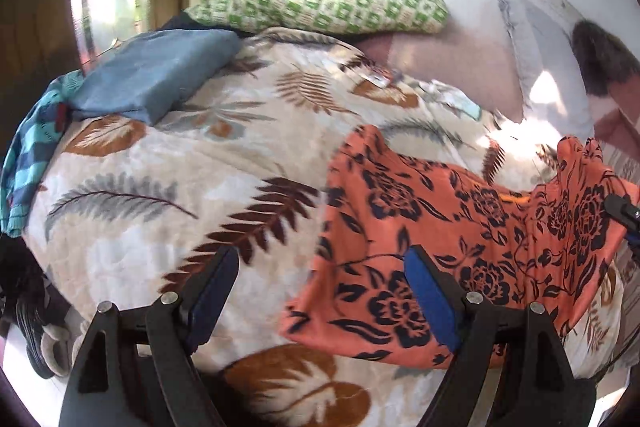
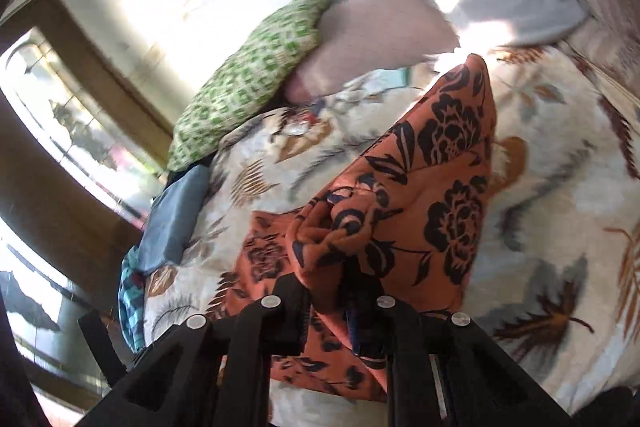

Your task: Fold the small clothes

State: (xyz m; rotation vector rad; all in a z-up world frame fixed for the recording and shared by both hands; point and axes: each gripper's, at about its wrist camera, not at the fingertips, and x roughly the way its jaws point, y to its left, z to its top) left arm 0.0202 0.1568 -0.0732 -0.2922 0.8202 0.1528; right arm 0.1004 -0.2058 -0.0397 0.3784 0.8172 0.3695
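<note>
An orange garment with a black flower print (image 1: 432, 227) lies on a leaf-patterned blanket (image 1: 168, 163). My left gripper (image 1: 320, 267) is open and empty, just above the blanket, with its right finger (image 1: 428, 287) over the garment's left part. My right gripper (image 2: 332, 287) is shut on a bunched edge of the orange garment (image 2: 440, 195) and lifts it off the blanket (image 2: 560, 187). The right gripper's tip also shows at the right edge of the left wrist view (image 1: 622, 211), holding the raised cloth.
A folded blue garment (image 1: 152, 75) and a teal patterned cloth (image 1: 28, 155) lie at the blanket's far left. A green-and-white pillow (image 1: 320, 3) and a pinkish pillow (image 1: 452, 63) lie at the head of the bed. A window (image 2: 72, 131) is to the left.
</note>
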